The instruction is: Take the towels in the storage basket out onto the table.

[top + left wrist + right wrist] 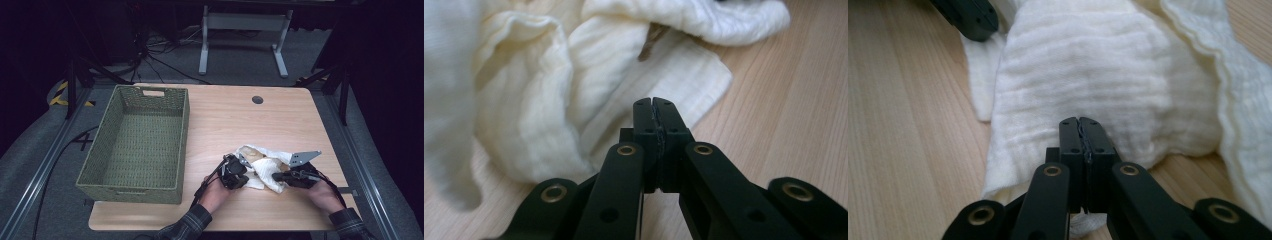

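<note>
Both claws, the left claw [655, 107] and the right claw [1081, 125], are closed (nothing visibly between the jaws) over the crumpled white cloth [262, 170] on the table [240, 120].

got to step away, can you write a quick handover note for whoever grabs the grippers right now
Left gripper: jaws shut, tips over the near edge of the white cloth; whether fabric is pinched cannot be told.
Right gripper: jaws shut, tips over the cloth's other side; a fold may be caught under the jaws, not certain.
Cloth: crumpled on the wooden table, near the front edge, between both grippers.
Green woven basket: on the table's left, nothing in it.
Done: both grippers brought to the cloth.
Left: probably lifting or folding the cloth and getting it into the basket.
</note>
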Demonstrator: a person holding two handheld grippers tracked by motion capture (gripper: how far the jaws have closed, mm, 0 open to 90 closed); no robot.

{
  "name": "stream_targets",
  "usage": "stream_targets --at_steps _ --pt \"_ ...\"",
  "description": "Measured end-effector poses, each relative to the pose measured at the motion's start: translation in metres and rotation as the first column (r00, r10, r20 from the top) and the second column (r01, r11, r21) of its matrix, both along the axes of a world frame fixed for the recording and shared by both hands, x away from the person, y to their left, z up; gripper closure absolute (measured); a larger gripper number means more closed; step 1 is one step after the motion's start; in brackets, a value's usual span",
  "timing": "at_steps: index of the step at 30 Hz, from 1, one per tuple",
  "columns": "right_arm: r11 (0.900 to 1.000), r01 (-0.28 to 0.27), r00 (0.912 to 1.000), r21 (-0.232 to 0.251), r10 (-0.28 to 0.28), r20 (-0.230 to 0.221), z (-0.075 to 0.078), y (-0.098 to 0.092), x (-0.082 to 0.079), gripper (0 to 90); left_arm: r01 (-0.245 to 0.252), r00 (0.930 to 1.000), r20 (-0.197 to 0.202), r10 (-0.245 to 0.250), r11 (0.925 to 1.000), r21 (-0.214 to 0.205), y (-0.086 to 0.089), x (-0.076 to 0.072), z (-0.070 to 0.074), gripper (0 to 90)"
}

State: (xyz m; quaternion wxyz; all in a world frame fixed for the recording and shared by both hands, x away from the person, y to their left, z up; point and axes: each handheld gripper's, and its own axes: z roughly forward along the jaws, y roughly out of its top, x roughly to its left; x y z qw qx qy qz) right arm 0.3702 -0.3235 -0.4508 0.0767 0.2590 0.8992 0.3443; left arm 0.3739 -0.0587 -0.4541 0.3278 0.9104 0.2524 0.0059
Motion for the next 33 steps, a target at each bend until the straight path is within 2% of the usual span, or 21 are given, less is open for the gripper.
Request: stream_targets --at_steps 4,6,9,11,15,18,21,22,23,24,25,26,27,28,29,31,32,33 --pt "0.9998 0.019 0.9998 -0.004 -0.019 0.001 0.001 -0.007 0.002 89.7 -0.022 0.9997 -0.005 0.023 0.9996 0.018 0.009 0.002 0.001 89.4" --pt "0.9990 0.043 0.9991 -0.010 -0.043 0.002 0.001 -0.014 0.002 89.6 -0.053 0.9986 -0.003 0.053 0.9979 0.038 0.017 0.005 0.003 89.4" --pt "0.9983 0.055 0.9985 -0.016 -0.055 0.006 0.002 -0.018 0.002 89.4 -0.070 0.9975 0.003 0.070 0.9965 0.045 0.021 0.007 0.003 89.3" --pt "0.9982 0.059 0.9981 -0.006 -0.059 0.019 0.004 -0.021 0.001 89.2 -0.077 0.9969 -0.008 0.078 0.9960 0.045 0.024 0.007 0.004 88.6" --pt "0.9971 0.061 0.9978 0.046 -0.062 0.025 0.013 -0.027 -0.007 86.5 -0.047 0.9989 0.000 0.047 0.9988 0.010 0.021 0.002 0.008 88.1" --pt "0.9979 0.037 0.9993 0.054 -0.037 0.001 0.014 -0.026 -0.017 80.2 -0.015 0.9999 0.006 0.015 0.9999 0.004 0.016 -0.004 0.009 87.5" --pt "0.9980 0.008 0.9999 0.063 -0.007 -0.013 0.012 -0.023 -0.027 76.2 0.010 0.9999 0.007 -0.009 0.9996 -0.027 0.008 -0.008 0.007 87.3" --pt "0.9978 0.001 0.9998 0.066 0.000 -0.019 0.012 -0.021 -0.030 75.2 0.022 0.9998 0.002 -0.022 0.9996 -0.016 0.005 -0.010 0.007 87.0" --pt "0.9975 -0.010 0.9997 0.070 0.012 -0.022 0.011 -0.019 -0.033 72.9 0.028 0.9995 0.013 -0.028 0.9994 -0.020 0.003 -0.010 0.005 86.9" --pt "0.9976 -0.020 0.9993 0.066 0.022 -0.030 0.010 -0.017 -0.036 71.4 0.028 0.9996 -0.005 -0.028 0.9996 -0.006 0.001 -0.011 0.005 86.6" --pt "0.9978 -0.028 0.9989 0.060 0.030 -0.035 0.009 -0.014 -0.038 69.4 0.033 0.9994 0.005 -0.033 0.9993 -0.016 0.000 -0.011 0.003 86.6" --pt "0.9977 -0.039 0.9987 0.055 0.041 -0.031 0.008 -0.010 -0.038 67.4 0.040 0.9992 -0.003 -0.040 0.9992 -0.002 -0.001 -0.011 0.002 86.6" --pt "0.9980 -0.047 0.9985 0.043 0.048 -0.026 0.006 -0.007 -0.039 65.8 0.036 0.9993 -0.002 -0.036 0.9993 -0.005 -0.002 -0.012 0.000 86.1" --pt "0.9985 -0.048 0.9985 0.028 0.049 -0.025 0.005 -0.003 -0.039 65.9 0.034 0.9994 -0.004 -0.034 0.9993 -0.015 -0.003 -0.012 -0.001 85.9" --pt "0.9986 -0.052 0.9984 0.013 0.052 -0.022 0.003 -0.001 -0.039 67.8 0.040 0.9992 -0.002 -0.040 0.9992 -0.007 -0.003 -0.011 0.000 85.9" --pt "0.9984 -0.055 0.9981 -0.011 0.055 -0.026 -0.001 0.002 -0.037 78.2 0.037 0.9993 -0.006 -0.037 0.9992 -0.015 -0.003 -0.011 -0.001 86.0" --pt "0.9986 -0.052 0.9984 -0.008 0.052 -0.023 0.000 0.002 -0.036 84.5 0.038 0.9992 -0.010 -0.039 0.9991 -0.018 -0.002 -0.011 -0.001 85.9" --pt "0.9989 -0.048 0.9986 -0.001 0.048 -0.021 0.001 0.001 -0.035 86.2 0.040 0.9992 -0.009 -0.040 0.9990 -0.019 -0.002 -0.011 -0.001 85.9"
